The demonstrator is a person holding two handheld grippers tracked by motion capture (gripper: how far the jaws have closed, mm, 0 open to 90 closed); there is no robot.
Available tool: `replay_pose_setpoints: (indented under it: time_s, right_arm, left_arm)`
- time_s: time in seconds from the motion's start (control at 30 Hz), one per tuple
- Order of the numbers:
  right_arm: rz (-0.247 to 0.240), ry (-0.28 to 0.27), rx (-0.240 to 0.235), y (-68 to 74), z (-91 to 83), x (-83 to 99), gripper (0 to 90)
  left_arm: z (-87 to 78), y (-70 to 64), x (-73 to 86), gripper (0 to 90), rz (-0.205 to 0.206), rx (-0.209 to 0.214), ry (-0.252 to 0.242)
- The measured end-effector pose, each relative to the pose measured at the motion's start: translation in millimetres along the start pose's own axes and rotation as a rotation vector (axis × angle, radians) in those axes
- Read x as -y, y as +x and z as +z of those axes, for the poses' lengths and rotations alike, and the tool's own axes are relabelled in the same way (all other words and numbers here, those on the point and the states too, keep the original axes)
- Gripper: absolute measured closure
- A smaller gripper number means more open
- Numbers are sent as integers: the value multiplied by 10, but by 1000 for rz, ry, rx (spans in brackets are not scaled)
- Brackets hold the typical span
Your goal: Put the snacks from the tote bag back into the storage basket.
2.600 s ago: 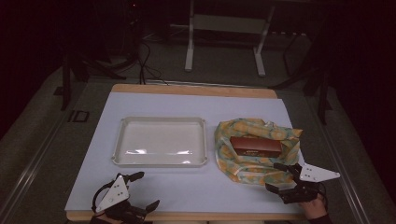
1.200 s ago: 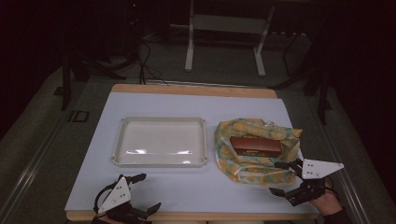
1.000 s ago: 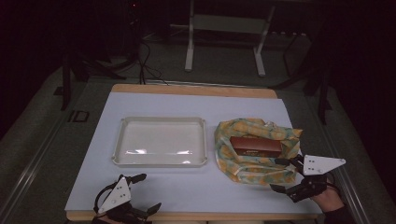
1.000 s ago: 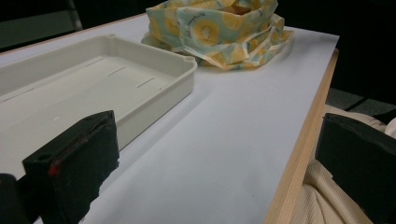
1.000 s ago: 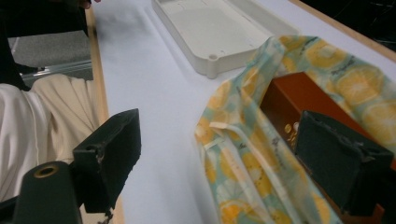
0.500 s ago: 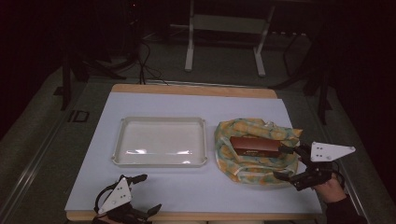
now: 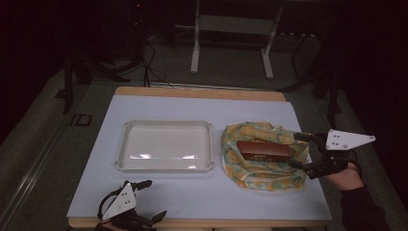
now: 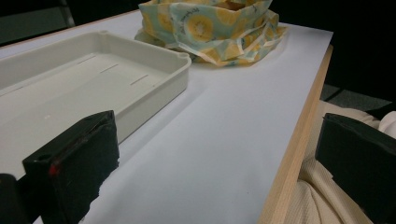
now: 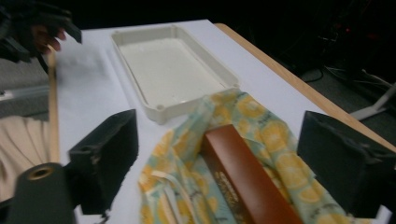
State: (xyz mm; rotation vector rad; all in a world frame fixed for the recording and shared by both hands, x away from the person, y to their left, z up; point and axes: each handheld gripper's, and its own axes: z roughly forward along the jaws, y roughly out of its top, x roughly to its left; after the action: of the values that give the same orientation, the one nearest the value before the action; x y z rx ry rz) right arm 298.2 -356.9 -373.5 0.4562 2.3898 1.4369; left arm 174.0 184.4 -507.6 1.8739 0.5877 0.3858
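At right of the frame, the right tongs (image 7: 299,150), spread apart, approach the brown box (image 7: 263,150) on the yellow cloth (image 7: 260,175); next, closing on it. Left tongs (image 7: 148,198) idle, apart.

The room is dim, its far side falling into near black. A table (image 7: 202,103) with a pale lavender-white top and a light wooden edge stands on a grey floor (image 7: 43,149). Beyond the table, a light grey metal frame (image 7: 231,24) with two upright legs and spreading feet stands on the floor, and dark cables (image 7: 149,62) trail across the floor to its left. A dark stand (image 7: 70,77) rises near the table's left side, with a small dark rectangular plate (image 7: 80,119) on the floor at its foot.
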Motion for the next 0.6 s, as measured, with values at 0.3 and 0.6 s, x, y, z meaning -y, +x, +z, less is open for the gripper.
replay_pose_setpoints:
  time_s: [0.3,0.6]
  right_arm:
    - [16,62,-14,-239,105,-17,142]
    - [9,132,-19,-419,251,45,183]
  left_arm:
    - [4,7,3,0,-1,-4,1]
    - [8,14,7,0,-7,-10,13]
